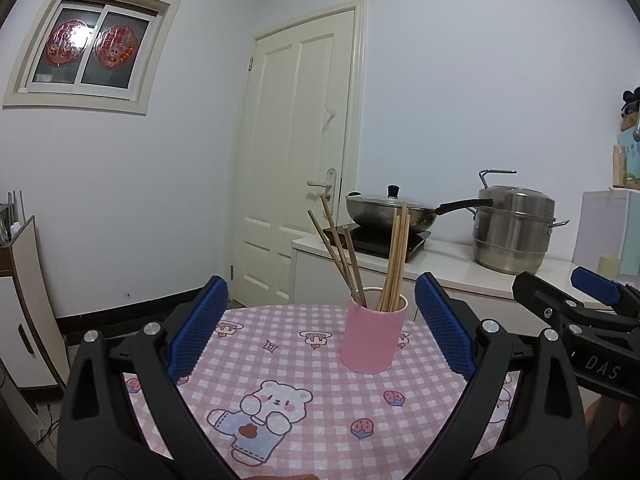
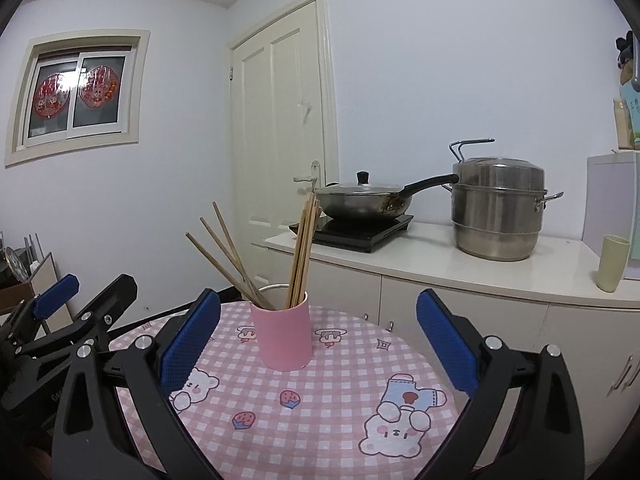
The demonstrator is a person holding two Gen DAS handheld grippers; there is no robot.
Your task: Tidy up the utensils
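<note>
Chopsticks (image 1: pixel 360 256) are seen standing in a pink cup (image 1: pixel 374 334) just right of centre in the left wrist view, split into two bunches: one leaning toward the upper left, the other nearly upright. The cup is set on a pink checked tablecloth (image 1: pixel 312 368) printed with bears and strawberries. The left gripper (image 1: pixel 320 328) is held with its blue pads (image 1: pixel 198 326) spread wide apart in the lower half of the frame, nothing between them but the cup farther back, untouched. In the right wrist view the right gripper (image 2: pixel 318 344) is likewise spread wide, its pads (image 2: pixel 190 342) gripping nothing, with the cup (image 2: pixel 282 334) just left of centre beyond them. At right of centre, a lidded wok (image 2: pixel 362 200) and a steel steamer pot (image 2: pixel 498 212) are seen on a white counter (image 2: pixel 440 264).
</note>
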